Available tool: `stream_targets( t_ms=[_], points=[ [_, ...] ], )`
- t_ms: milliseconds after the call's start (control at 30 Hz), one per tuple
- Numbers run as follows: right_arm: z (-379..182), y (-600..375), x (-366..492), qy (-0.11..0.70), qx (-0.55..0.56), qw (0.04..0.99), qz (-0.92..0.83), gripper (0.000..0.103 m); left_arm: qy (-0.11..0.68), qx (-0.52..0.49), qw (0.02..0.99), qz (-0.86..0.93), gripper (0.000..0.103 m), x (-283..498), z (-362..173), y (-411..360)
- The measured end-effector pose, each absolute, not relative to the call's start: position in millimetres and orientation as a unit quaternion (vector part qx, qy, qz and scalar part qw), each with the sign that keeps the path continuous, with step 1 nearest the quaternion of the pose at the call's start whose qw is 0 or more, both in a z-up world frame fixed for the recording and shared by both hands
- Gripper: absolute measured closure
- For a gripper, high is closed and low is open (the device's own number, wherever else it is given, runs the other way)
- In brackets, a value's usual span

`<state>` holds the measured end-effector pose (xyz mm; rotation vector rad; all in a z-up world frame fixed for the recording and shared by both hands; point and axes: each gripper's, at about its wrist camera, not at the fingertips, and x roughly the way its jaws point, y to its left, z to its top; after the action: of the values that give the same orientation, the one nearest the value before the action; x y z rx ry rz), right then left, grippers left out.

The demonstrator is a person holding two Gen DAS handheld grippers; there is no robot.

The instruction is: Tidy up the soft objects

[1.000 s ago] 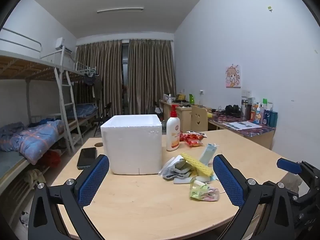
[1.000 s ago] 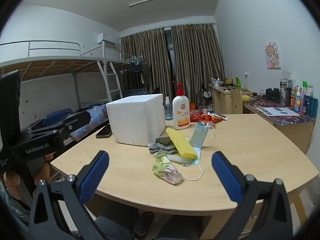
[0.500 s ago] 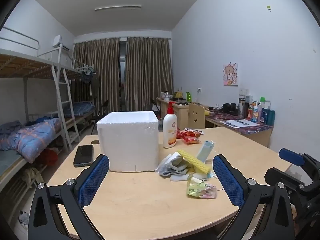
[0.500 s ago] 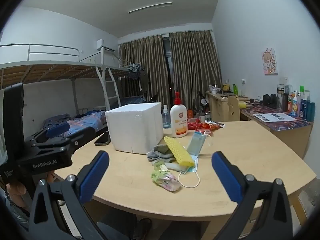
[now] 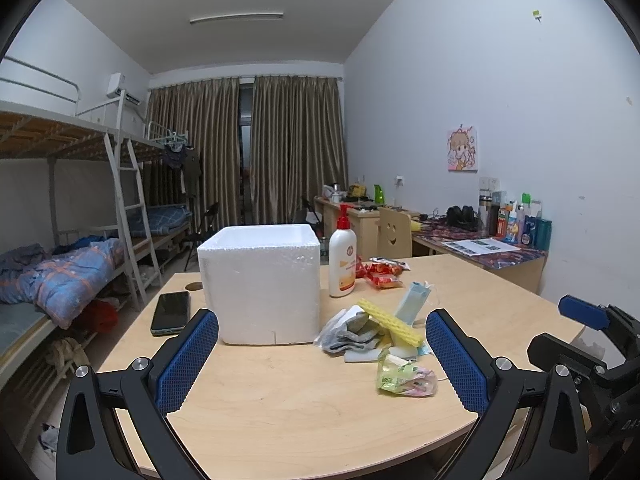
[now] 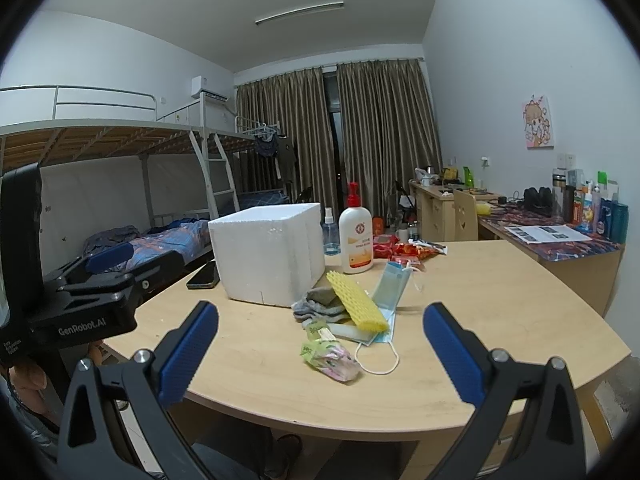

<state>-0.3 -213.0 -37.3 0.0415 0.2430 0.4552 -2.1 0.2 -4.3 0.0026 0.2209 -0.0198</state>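
Both our tongs, left gripper (image 5: 322,354) and right gripper (image 6: 320,350), gaped wide and empty above the table (image 6: 500,300) edge, soft pile of sponge (image 6: 356,300), socks (image 6: 320,304), mask (image 6: 390,288) lay ahead between their fingers, beside foam box (image 5: 260,284).

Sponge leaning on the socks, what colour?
Yellow sponge, with a waffle-textured face; clearest in the right wrist view.

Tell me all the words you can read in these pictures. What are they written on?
"GenRobot.AI": on the black body of the left gripper, seen in the right wrist view.
Lotion pump bottle: red emblem and label print, too small to read.
Bottles on the desk and printed sheet: too blurred to read.
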Motion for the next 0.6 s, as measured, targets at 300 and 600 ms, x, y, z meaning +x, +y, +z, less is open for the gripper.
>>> stream_targets(
  t_ms=[300,600],
  points=[
    [-36.6,-211.9,0.3,0.122,0.017,0.967,0.223,0.000,0.113,0.003,0.994,-0.005,0.000,-0.6,-5.3,2.2],
    [-36.1,-214.3,-0.1,0.122,0.021,0.968,0.220,0.000,0.114,0.000,0.993,-0.003,0.000,3.0,-5.8,2.9]
  ],
)
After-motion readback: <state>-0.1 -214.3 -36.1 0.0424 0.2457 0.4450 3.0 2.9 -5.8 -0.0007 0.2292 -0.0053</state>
